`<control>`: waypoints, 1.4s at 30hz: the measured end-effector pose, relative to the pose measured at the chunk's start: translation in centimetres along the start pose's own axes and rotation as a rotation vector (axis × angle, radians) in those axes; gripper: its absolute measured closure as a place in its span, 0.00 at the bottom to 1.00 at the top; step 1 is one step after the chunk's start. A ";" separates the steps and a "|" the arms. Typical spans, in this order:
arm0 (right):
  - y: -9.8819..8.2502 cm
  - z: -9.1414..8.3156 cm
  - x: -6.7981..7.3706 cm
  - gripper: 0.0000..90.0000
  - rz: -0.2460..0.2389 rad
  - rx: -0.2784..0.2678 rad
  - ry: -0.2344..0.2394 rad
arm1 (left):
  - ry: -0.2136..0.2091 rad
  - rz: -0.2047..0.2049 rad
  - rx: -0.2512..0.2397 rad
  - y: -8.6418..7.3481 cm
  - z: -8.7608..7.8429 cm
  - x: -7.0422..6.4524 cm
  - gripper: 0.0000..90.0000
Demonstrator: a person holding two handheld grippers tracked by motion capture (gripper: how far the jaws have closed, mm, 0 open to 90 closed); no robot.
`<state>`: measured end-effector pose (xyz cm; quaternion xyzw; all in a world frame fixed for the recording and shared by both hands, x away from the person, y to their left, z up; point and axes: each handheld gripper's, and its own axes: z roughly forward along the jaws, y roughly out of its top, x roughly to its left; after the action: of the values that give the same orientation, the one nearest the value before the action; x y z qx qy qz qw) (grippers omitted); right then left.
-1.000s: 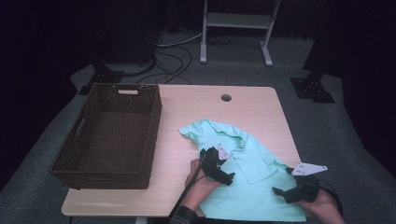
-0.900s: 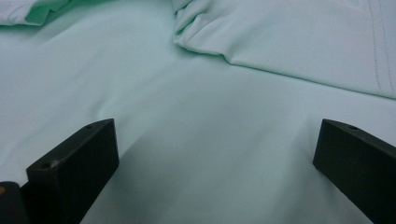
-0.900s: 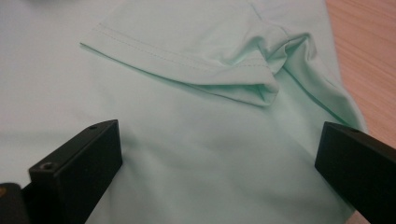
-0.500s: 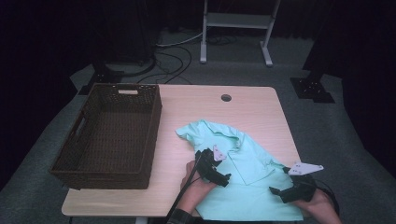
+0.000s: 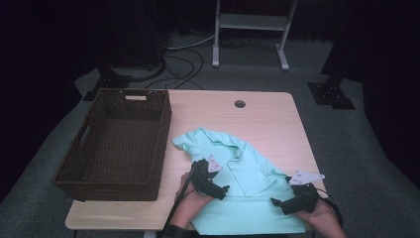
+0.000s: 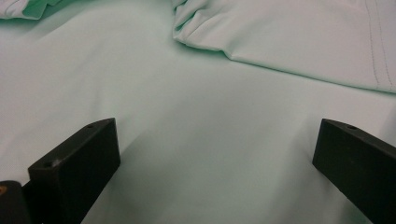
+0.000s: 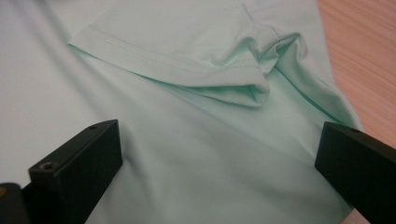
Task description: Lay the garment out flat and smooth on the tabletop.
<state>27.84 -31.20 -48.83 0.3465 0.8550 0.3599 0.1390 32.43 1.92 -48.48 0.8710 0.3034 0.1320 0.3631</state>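
Note:
A mint-green shirt (image 5: 247, 168) lies partly folded on the wooden table (image 5: 267, 119), near its front right. My left gripper (image 5: 220, 191) hovers low over the shirt's left part, open, with smooth fabric (image 6: 210, 140) between its jaws and a folded hem (image 6: 289, 51) beyond. My right gripper (image 5: 278, 203) is over the shirt's right front area, also open. Between and beyond its jaws lies a folded sleeve hem (image 7: 187, 65); bare table wood (image 7: 364, 56) shows at the right.
A dark wicker basket (image 5: 89, 148) stands on the table's left half. A round cable hole (image 5: 239, 104) sits near the far edge. Cables and a metal stand lie on the floor behind the table.
Both grippers have drifted slightly towards the table's front edge, staying over the shirt. The shirt looks unchanged.

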 end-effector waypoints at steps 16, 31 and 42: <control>0.9 0.4 0.2 0.00 -0.018 0.033 0.022 | 0.001 0.002 0.002 0.0 0.0 0.0 0.00; 2.6 0.8 0.4 0.00 -0.015 -0.026 0.048 | 0.002 0.002 0.002 0.0 0.0 0.0 0.00; 4.5 1.1 0.2 0.04 -0.025 -0.082 0.066 | 0.002 0.003 0.003 0.0 0.0 0.0 0.00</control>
<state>30.47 -28.21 -46.37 0.3177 0.8480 0.4041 0.1294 32.43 1.94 -48.46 0.8718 0.3026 0.1329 0.3615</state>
